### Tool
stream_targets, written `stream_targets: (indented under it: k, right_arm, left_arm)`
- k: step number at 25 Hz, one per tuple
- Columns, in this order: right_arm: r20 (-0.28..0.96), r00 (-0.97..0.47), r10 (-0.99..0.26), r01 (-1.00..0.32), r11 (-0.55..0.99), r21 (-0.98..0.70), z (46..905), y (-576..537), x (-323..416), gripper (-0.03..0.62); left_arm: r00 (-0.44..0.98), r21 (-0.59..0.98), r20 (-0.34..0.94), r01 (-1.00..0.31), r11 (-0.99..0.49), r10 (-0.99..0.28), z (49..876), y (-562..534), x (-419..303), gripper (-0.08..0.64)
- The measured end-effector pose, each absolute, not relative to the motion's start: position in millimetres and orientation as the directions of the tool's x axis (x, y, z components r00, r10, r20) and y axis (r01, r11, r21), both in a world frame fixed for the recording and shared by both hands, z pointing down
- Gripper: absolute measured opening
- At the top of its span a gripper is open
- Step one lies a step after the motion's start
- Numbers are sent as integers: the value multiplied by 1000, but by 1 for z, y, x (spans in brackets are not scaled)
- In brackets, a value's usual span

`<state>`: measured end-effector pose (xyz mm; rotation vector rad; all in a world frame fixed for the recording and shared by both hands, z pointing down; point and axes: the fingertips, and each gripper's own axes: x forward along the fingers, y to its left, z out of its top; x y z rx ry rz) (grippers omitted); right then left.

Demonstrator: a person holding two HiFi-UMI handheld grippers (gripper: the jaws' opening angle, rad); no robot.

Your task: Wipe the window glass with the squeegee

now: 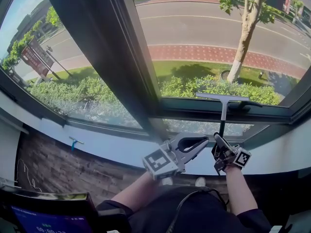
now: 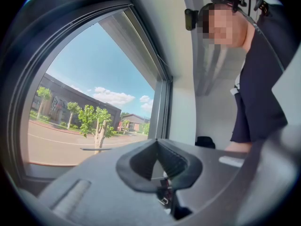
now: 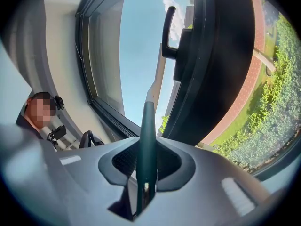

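- Looking down in the head view, the squeegee (image 1: 222,103) stands upright against the right pane of glass (image 1: 204,38). Its pale blade lies across the top, just above the bottom frame (image 1: 194,111), and its dark handle runs down from there.
- The right gripper (image 1: 218,141) is at the lower end of the squeegee with its jaws closed on the handle. Its marker cube (image 1: 241,157) shows below and right of that grip.
- The left gripper (image 1: 204,142) is just left of the squeegee handle and apart from it. Its jaw tips are together and nothing is between them.
- The sill (image 1: 107,147) runs off to the left of the squeegee, under the glass. A tree (image 1: 245,28) shows through the pane above the squeegee.
- In the left gripper view, the left gripper (image 2: 157,144) has its tips meeting, with only a small three-cornered gap behind them. The jaws hold nothing.
- A thin dark bar low on the glass (image 2: 94,79) may be the squeegee blade, but this cannot be told. A person (image 2: 258,79) in a dark top shows at the right edge.
- In the right gripper view, the right gripper (image 3: 148,166) is clamped on the squeegee (image 3: 149,121). The dark green handle rises from between the pads and goes on as a pale shaft towards the pane.
- A black lever (image 3: 168,29) shows just right of the squeegee shaft, fixed on the dark post (image 3: 211,55).
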<state>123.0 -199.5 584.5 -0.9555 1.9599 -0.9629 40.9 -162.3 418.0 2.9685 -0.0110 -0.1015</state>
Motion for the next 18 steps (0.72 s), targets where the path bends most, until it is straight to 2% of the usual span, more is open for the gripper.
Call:
stream_targets:
  k: [18]
  right_arm:
    - [-262, -465, -846, -341, 444, -828, 584, -199, 127, 86]
  left_arm:
    - [998, 166, -65, -7, -986, -18, 418, -164, 38, 4]
